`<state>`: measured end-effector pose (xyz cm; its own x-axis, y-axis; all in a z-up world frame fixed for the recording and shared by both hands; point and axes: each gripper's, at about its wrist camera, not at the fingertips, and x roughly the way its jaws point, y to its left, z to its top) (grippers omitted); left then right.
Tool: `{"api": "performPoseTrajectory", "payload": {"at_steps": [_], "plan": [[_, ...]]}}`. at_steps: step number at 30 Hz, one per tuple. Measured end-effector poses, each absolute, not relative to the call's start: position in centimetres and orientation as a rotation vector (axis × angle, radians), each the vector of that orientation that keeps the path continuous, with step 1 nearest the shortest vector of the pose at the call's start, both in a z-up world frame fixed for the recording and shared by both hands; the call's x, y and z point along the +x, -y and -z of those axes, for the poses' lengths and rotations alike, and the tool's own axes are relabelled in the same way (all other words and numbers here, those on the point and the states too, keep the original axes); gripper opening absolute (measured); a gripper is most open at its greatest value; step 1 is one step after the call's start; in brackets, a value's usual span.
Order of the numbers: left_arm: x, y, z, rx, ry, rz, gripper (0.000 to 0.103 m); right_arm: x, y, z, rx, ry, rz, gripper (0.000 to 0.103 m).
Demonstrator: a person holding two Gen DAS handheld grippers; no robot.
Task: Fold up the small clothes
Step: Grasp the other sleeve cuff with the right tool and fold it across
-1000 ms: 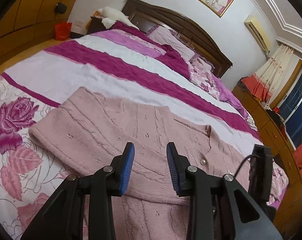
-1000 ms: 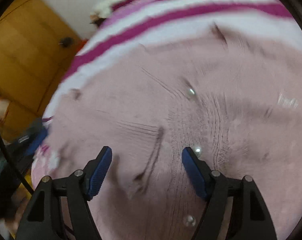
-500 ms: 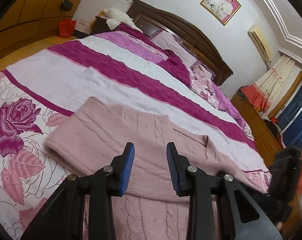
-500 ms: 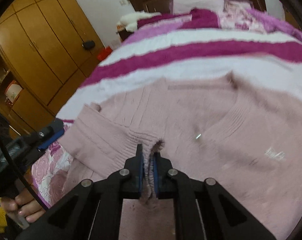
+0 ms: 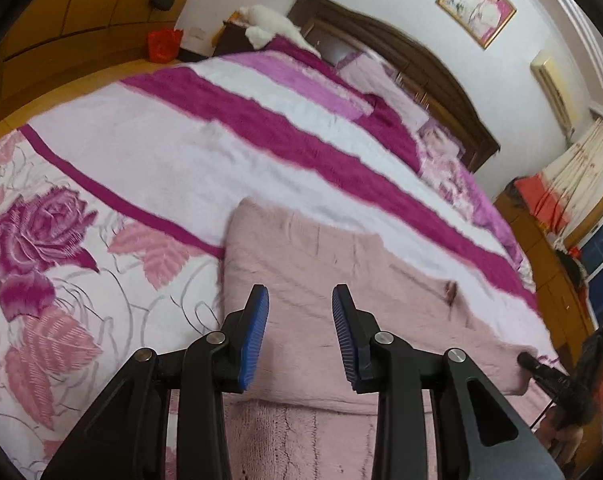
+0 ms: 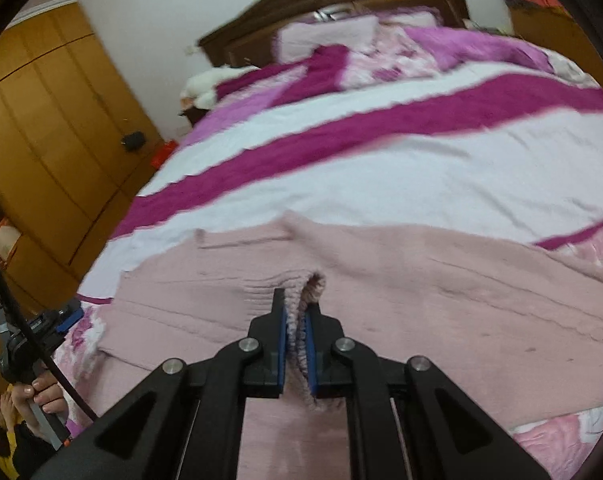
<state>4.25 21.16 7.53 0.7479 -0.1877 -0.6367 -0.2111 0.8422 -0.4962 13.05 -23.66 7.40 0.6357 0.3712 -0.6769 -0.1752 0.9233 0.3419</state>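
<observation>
Spread across the bedroom was a wide bed under a blanket banded in white and magenta, with big rose prints along its near edge, and a dark wooden headboard stood against the white wall below a framed photo. Wooden wardrobe doors lined the wall on one side, and pillows were heaped by the headboard. On the near part of the blanket lay a pink knitted sweater, partly folded over itself so that one layer rested on another. The left gripper hung just above the sweater with its blue-padded fingers spread apart and nothing between them; the fabric showed through the gap. The right gripper was clamped onto a ribbed edge of the sweater, a bunched fold of knit pinched between its two pads and poking out past the tips. In the left wrist view that same gripper appeared at the far right corner of the garment, gripping its edge. A hand on the other gripper's handle showed at the lower left of the right wrist view.
</observation>
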Motion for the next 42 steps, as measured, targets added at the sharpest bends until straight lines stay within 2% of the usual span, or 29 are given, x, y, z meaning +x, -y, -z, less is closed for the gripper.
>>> {"api": "performPoseTrajectory", "payload": {"at_steps": [6, 9, 13, 15, 18, 20, 22, 27, 29, 33, 36, 40, 42], "plan": [[6.2, -18.4, -4.5, -0.426, -0.85, -0.049, 0.009, 14.8, 27.3, -3.5, 0.422, -0.886, -0.314, 0.009], [6.4, -17.8, -3.7, -0.337, -0.884, -0.129, 0.003, 15.5, 27.4, -0.9, 0.409, -0.936, -0.265, 0.013], [5.8, -17.8, -4.4, -0.354, -0.864, -0.136, 0.003, 15.5, 29.2, 0.4, 0.454, -0.971, -0.286, 0.02], [5.6, -16.9, -4.9, -0.326, -0.864, -0.09, 0.003, 14.4, 31.1, -0.6, 0.497, -0.92, -0.31, 0.023], [4.5, -13.9, -6.0, -0.264, -0.841, -0.008, 0.003, 12.0, 35.8, -3.3, 0.528, -0.805, -0.24, 0.032], [3.7, -11.2, -6.8, -0.235, -0.835, 0.064, 0.003, 10.7, 38.7, -4.4, 0.554, -0.754, -0.184, 0.044], [3.1, -7.3, -7.9, -0.187, -0.824, 0.146, 0.003, 9.0, 42.1, -5.2, 0.561, -0.716, -0.077, 0.051], [2.3, 2.3, -9.5, -0.107, -0.82, 0.325, 0.004, 3.0, 50.0, -6.3, 0.605, -0.591, 0.226, 0.052], [2.2, 6.6, -9.7, -0.062, -0.814, 0.373, 0.005, 0.4, 52.8, -6.9, 0.619, -0.549, 0.342, 0.059], [3.2, 13.4, -9.7, -0.016, -0.806, 0.449, 0.005, -6.0, 58.3, -8.5, 0.608, -0.408, 0.654, 0.059], [4.9, 17.1, -9.1, -0.019, -0.85, 0.431, 0.005, -8.9, 62.8, -7.5, 0.674, -0.462, 0.8, 0.06], [5.3, 18.3, -8.4, -0.063, -0.866, 0.382, 0.005, -8.9, 67.0, -1.6, 1.049, -0.527, 0.45, 0.061], [5.6, 17.8, -7.8, -0.092, -0.884, 0.359, 0.005, -8.4, 67.1, -1.1, 1.056, -0.504, 0.424, 0.05]]}}
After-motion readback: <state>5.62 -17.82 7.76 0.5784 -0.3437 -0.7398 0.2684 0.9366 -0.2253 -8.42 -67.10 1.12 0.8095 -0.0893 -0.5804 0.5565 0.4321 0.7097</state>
